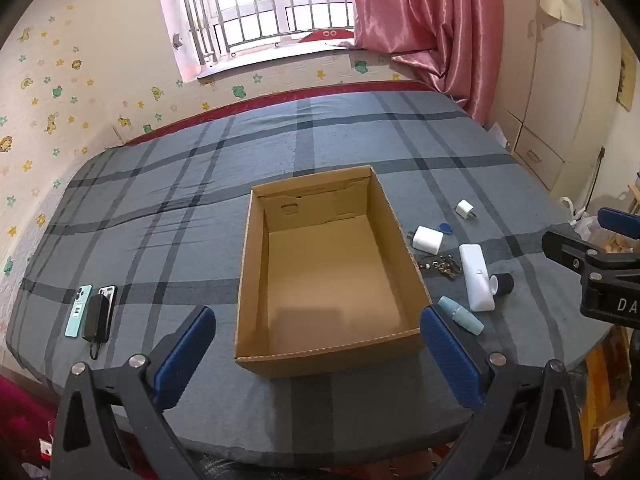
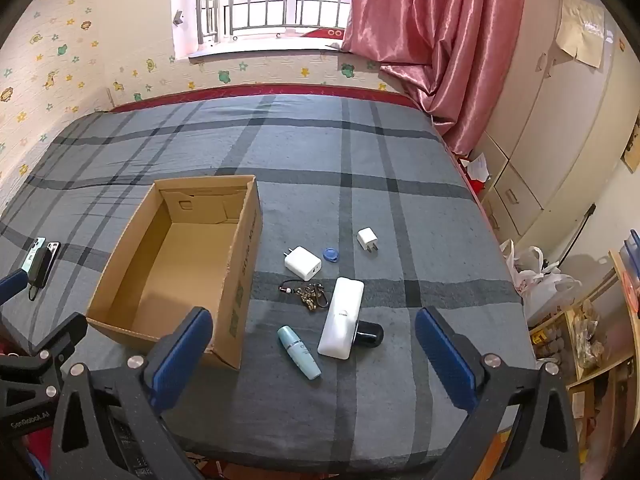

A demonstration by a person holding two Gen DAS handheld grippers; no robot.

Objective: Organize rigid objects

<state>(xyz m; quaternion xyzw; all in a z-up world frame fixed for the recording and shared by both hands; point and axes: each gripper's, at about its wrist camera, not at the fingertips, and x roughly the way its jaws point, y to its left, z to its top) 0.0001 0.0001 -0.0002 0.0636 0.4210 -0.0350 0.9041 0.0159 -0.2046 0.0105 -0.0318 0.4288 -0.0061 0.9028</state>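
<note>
An open, empty cardboard box (image 1: 256, 280) (image 2: 240, 264) sits on the plaid bed. To its right lie a long white case (image 2: 341, 322) (image 1: 476, 278), a black cylinder (image 2: 370, 334) (image 1: 503, 283), a teal bottle (image 2: 300, 352) (image 1: 461, 315), a large white charger (image 2: 303, 262) (image 1: 428, 239), a small white plug (image 2: 367, 239) (image 1: 465, 209), a blue disc (image 2: 331, 254) and a key bunch (image 2: 306, 295). My left gripper (image 1: 318, 352) is open, empty, before the box. My right gripper (image 2: 314, 356) is open, empty, just short of the bottle and case.
Two phones and a black power bank (image 1: 96, 318) (image 2: 40, 264) lie left of the box. The bed's front edge is close under both grippers. A pink curtain (image 2: 432, 40) and wardrobe (image 2: 552, 120) stand at the right; shelves and bags (image 2: 540, 276) are beside the bed.
</note>
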